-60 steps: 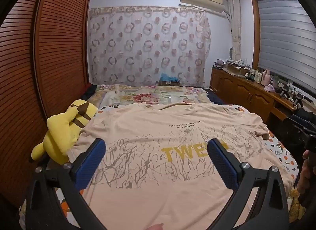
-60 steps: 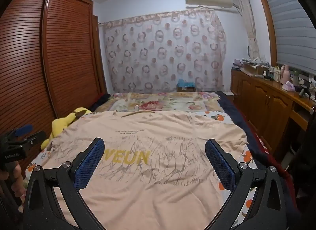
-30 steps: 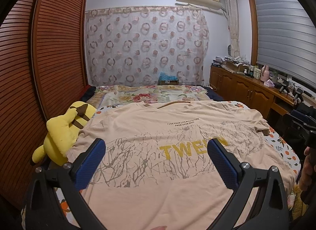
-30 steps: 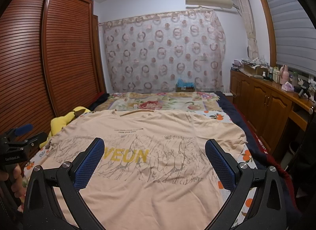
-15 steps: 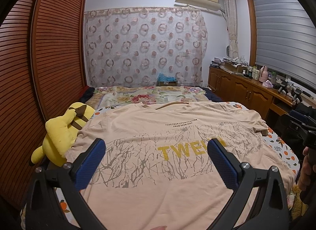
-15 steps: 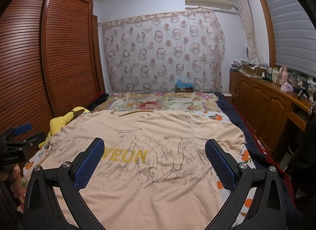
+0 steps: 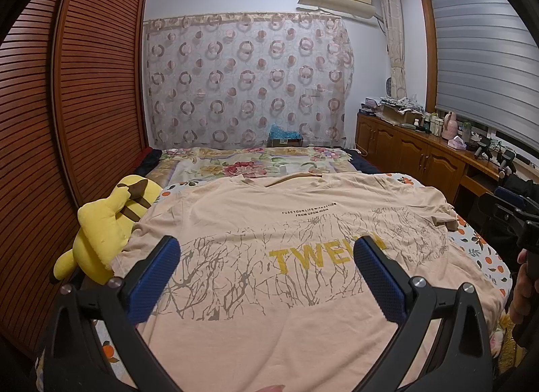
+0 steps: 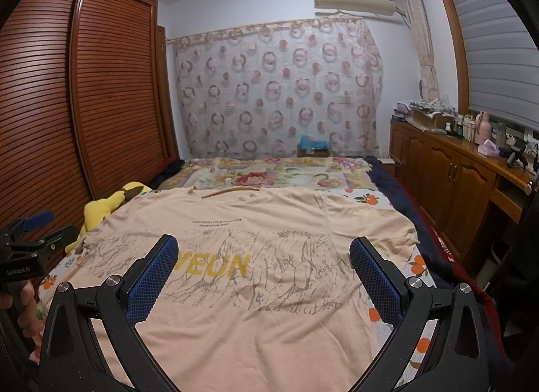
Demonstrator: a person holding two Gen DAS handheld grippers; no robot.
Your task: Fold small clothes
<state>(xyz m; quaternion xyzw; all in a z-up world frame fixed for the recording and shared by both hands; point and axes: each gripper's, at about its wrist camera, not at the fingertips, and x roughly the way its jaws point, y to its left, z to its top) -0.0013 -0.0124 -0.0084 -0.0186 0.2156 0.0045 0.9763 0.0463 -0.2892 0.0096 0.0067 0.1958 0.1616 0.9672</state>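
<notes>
A peach T-shirt [image 7: 269, 223] [image 8: 256, 243] with yellow letters and a grey branch print lies spread flat on the bed, collar at the far end. My left gripper [image 7: 267, 257] hovers open above its lower left part, nothing between the blue pads. My right gripper [image 8: 263, 255] is open too, above the shirt's lower right part. Each gripper shows at the edge of the other's view, held in a hand: the right one [image 7: 512, 210], the left one [image 8: 30, 233].
A yellow plush toy [image 7: 107, 223] lies at the bed's left edge against the slatted wardrobe [image 7: 67, 105]. A floral quilt [image 7: 256, 164] covers the far end of the bed. A wooden cabinet [image 8: 451, 169] with bottles runs along the right wall.
Both grippers have stayed open and nearly still; the left view has tilted up slightly. The shirt has not moved.
</notes>
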